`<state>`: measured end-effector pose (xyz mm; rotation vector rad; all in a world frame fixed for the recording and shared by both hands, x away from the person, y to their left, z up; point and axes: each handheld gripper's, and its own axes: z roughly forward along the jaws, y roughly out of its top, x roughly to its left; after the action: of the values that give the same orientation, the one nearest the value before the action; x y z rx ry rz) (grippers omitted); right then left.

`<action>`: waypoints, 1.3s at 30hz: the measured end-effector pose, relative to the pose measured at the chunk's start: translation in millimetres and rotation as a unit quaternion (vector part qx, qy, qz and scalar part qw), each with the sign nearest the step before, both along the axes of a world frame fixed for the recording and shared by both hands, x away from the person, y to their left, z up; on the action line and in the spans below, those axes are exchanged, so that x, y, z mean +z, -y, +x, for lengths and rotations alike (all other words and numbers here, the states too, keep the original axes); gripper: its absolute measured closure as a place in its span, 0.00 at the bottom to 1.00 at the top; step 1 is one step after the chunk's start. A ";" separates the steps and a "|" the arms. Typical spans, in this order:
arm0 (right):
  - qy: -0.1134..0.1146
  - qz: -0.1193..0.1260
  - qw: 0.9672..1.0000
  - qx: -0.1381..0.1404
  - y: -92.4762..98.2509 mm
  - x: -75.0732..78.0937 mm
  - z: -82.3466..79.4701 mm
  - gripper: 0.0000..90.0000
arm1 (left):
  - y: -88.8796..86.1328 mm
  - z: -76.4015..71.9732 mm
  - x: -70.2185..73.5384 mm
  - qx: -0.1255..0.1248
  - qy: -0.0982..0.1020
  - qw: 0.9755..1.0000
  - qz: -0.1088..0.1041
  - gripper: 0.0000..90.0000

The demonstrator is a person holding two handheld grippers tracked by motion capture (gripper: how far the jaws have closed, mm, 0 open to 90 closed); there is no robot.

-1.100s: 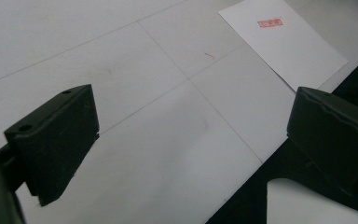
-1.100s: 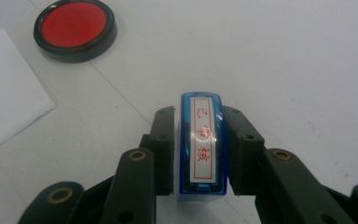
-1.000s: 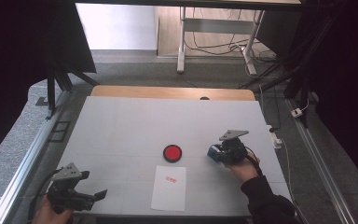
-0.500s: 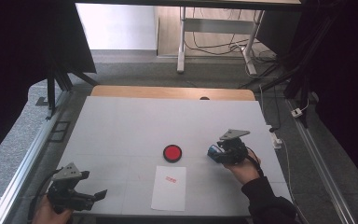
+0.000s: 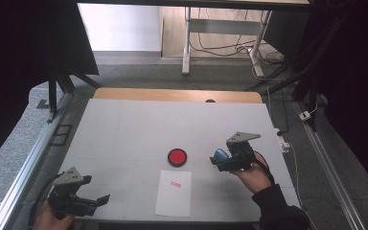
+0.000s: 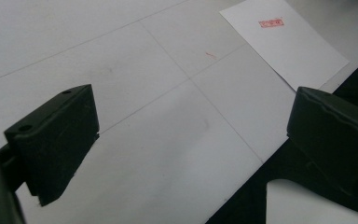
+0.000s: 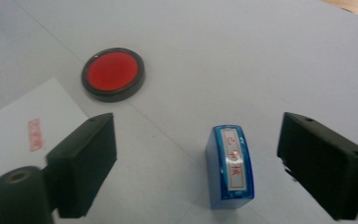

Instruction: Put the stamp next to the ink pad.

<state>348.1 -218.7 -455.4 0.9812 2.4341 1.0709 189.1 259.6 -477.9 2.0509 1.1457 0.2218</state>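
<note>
A blue stamp (image 7: 230, 165) lies on the white table between the jaws of my right gripper (image 7: 198, 144). Those jaws have just been opening and stand wide, with a gap on each side of the stamp. In the high view the right gripper (image 5: 223, 163) hovers right of the round red ink pad (image 5: 177, 156), with the blue stamp (image 5: 219, 154) at its tip. A white sheet of paper (image 5: 174, 192) bearing a red stamp mark (image 6: 271, 22) lies in front of the pad. My left gripper (image 5: 98, 200) rests open and empty at the front left corner.
The table's front edge (image 6: 242, 186) runs just under my left gripper's jaws. A wooden strip (image 5: 177, 95) borders the far edge of the table, and a cable and plug (image 5: 283, 142) lie off its right side.
My right gripper has lifted slightly and its jaws have spread apart, leaving the blue stamp on the table. The left gripper has stayed put.
</note>
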 end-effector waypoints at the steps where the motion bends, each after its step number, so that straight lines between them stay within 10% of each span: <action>1: 0.000 0.000 1.000 0.001 0.0 1.8 -1.6 0.11 | -0.1 -0.1 0.0 0.000 0.000 1.000 0.000 0.03; 39: 0.005 0.039 0.999 -0.027 43.4 9.5 -77.7 0.00 | 0.0 -0.1 0.5 0.000 0.002 1.000 -0.001 0.02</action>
<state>270.3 -262.0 -445.9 1.0562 2.3596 1.1575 189.0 259.7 -477.4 2.0476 1.1434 0.2262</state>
